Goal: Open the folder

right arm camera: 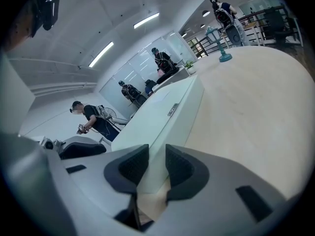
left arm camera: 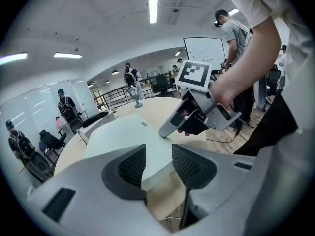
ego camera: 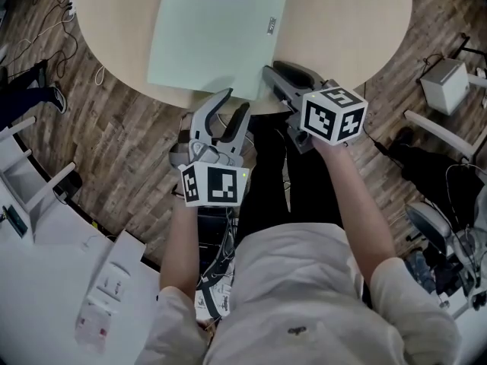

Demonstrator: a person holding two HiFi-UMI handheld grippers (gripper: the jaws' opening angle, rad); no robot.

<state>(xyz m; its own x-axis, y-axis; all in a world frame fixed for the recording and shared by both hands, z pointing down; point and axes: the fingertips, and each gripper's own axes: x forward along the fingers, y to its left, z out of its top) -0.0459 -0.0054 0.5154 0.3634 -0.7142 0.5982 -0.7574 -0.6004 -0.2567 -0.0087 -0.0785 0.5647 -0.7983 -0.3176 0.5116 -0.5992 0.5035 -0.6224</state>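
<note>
The left claw point(ego camera: 234, 103) and right claw point(ego camera: 275, 73), both released, were found at the 6 o'clock edge of the folder point(ego camera: 213, 36), where the cover alone was judged best pinched.

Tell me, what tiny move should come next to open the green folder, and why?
Probably close the right gripper on the folder's near corner. Its jaws stand apart with that corner between them, seemingly not pressing yet, and the folder lies shut on the table. The left gripper, also open, hangs at the near edge.
</note>
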